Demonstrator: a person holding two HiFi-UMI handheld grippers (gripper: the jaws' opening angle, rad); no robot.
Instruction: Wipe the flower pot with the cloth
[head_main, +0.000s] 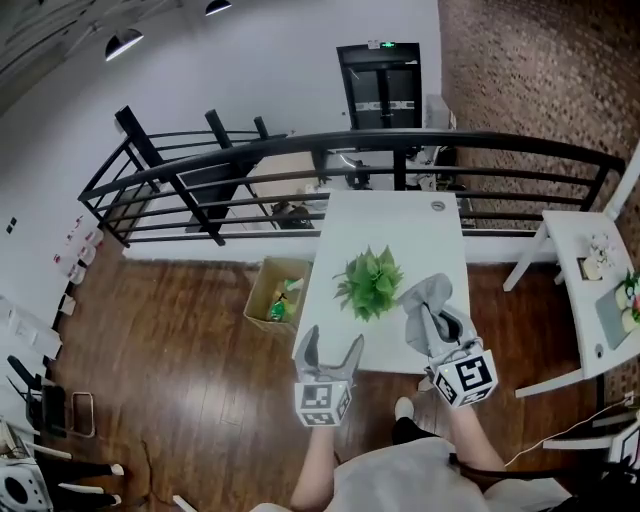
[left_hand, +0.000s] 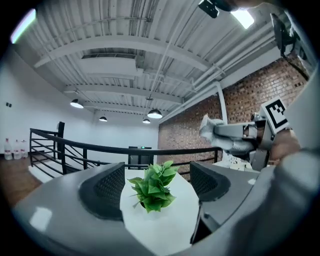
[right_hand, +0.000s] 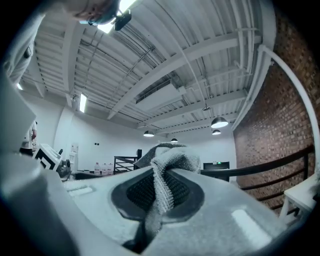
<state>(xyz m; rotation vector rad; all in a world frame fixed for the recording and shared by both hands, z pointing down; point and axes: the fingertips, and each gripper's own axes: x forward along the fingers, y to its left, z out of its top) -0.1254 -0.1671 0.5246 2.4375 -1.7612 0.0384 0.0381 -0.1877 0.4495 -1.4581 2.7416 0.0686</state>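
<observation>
A small green plant (head_main: 370, 282) stands on the near half of the white table (head_main: 392, 215); its leaves hide the flower pot from above. In the left gripper view the plant (left_hand: 152, 189) shows through the gap between the jaws, some way ahead. My left gripper (head_main: 332, 342) hangs at the table's near edge, left of the plant, open with nothing in it. My right gripper (head_main: 432, 318) is shut on a grey cloth (head_main: 428, 293), just right of the plant. That cloth (right_hand: 167, 175) is bunched between the pads, and it also appears raised at the right as cloth (left_hand: 210, 127).
A cardboard box (head_main: 275, 290) with items sits on the wooden floor left of the table. A black railing (head_main: 350, 150) runs behind the table's far end. A second white table (head_main: 590, 290) stands to the right. The person's shoe (head_main: 403, 408) is below the table edge.
</observation>
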